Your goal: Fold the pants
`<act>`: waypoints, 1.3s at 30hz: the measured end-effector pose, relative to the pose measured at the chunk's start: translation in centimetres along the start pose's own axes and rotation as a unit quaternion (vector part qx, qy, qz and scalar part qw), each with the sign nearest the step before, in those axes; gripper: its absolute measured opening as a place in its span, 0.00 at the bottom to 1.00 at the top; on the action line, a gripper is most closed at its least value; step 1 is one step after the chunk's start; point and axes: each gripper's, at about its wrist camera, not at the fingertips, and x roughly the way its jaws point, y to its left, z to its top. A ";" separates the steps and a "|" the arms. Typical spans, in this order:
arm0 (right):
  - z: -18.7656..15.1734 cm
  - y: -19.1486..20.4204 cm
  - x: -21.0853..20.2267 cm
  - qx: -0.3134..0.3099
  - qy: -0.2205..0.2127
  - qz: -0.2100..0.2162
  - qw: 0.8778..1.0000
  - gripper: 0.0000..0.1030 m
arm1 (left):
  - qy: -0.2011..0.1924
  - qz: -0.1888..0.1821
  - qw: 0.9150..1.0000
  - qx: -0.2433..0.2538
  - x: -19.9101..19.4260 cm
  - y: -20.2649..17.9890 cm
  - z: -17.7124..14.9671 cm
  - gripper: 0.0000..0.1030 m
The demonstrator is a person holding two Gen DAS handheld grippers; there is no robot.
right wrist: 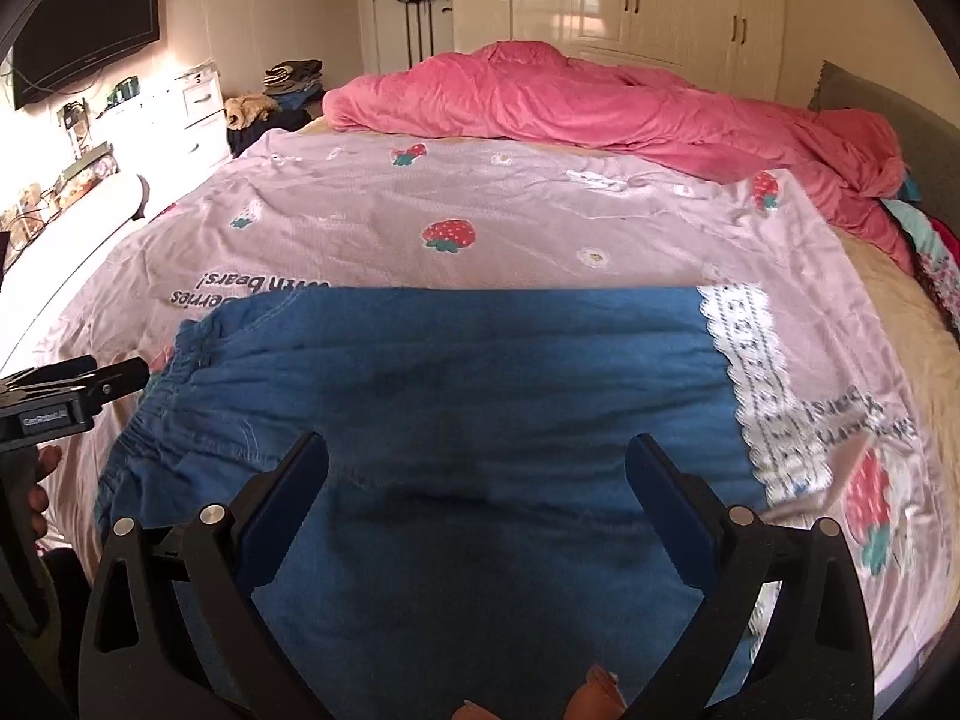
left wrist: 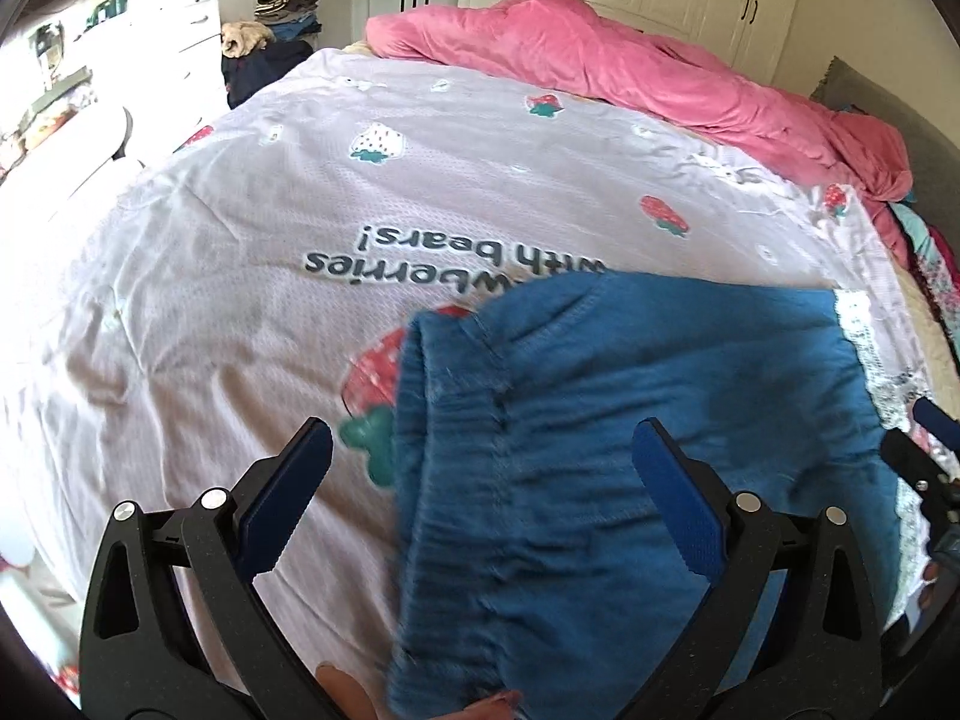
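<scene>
Hand-held gripper (left wrist: 483, 480) on the left is seen with its jaws spread wide over the gathered elastic waistband of the blue pants (left wrist: 630, 432), gripping nothing; the right hand-held gripper (right wrist: 477, 492) is likewise held apart above the middle of the garment. The pants are laid flat on the bed, on a pale pink strawberry-print sheet (right wrist: 420, 204), waistband to the left and a white lace-trimmed hem (right wrist: 750, 384) to the right. They appear to be doubled leg over leg already, though this cannot be confirmed; the crosswise folds are judged still to be made. Soft, thin denim-like cloth is shown, lightly creased, with a rumpled pink quilt (right wrist: 600, 102) beyond.
</scene>
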 end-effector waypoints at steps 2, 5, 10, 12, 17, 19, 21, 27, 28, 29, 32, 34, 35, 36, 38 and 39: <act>0.8 -0.2 0.9 0.008 0.011 0.036 0.999 0.96 | 0.006 0.003 1.000 0.000 0.9 0.6 0.7 0.91; 1.8 0.1 2.4 -0.002 0.021 0.060 0.998 0.96 | 0.015 0.014 1.000 -0.002 2.7 1.6 1.9 0.91; 3.5 0.5 5.6 -0.026 0.063 0.083 0.994 0.96 | 0.034 0.004 0.999 0.009 5.2 2.5 3.2 0.91; 4.0 0.6 6.4 -0.036 0.069 0.083 0.994 0.96 | 0.049 -0.001 0.999 0.020 6.5 2.4 3.6 0.91; 5.6 1.2 8.9 -0.074 0.073 0.077 0.992 0.96 | 0.052 0.020 0.997 0.059 8.2 1.7 4.1 0.91; 6.2 1.5 10.1 -0.086 0.082 0.078 0.990 0.96 | 0.053 0.004 0.997 0.062 8.8 1.6 4.1 0.91; 6.7 1.8 11.3 -0.100 0.089 0.074 0.988 0.96 | 0.053 -0.008 0.997 0.061 9.3 1.8 4.0 0.91; 7.6 3.7 14.6 -0.188 0.089 0.044 0.977 0.96 | 0.036 -0.027 0.998 0.053 9.9 2.4 4.2 0.54; 7.7 3.9 15.0 -0.196 0.090 0.042 0.976 0.96 | 0.039 -0.039 0.997 0.057 9.9 2.2 4.2 0.42; 7.7 4.1 15.4 -0.202 0.090 0.043 0.974 0.96 | 0.039 -0.043 0.996 0.068 9.9 1.9 4.1 0.37; 8.1 4.3 16.6 -0.207 0.104 0.056 0.971 0.96 | 0.028 -0.026 0.994 0.103 9.4 0.6 3.8 0.32; 8.4 4.5 17.5 -0.220 0.122 0.062 0.966 0.96 | 0.020 -0.038 0.995 0.095 8.8 0.9 3.9 0.29; 8.4 4.6 17.8 -0.230 0.129 0.061 0.963 0.96 | 0.017 -0.048 0.995 0.087 8.5 1.2 4.1 0.28; 8.4 4.8 18.0 -0.243 0.135 0.060 0.959 0.96 | 0.014 -0.062 0.995 0.074 8.1 1.6 4.2 0.28; 8.6 5.1 18.2 -0.260 0.139 0.063 0.954 0.96 | 0.008 -0.087 0.995 0.056 7.2 2.2 4.3 0.26; 8.6 5.2 18.1 -0.266 0.137 0.068 0.952 0.96 | -0.001 -0.097 0.994 0.055 6.3 2.2 4.2 0.26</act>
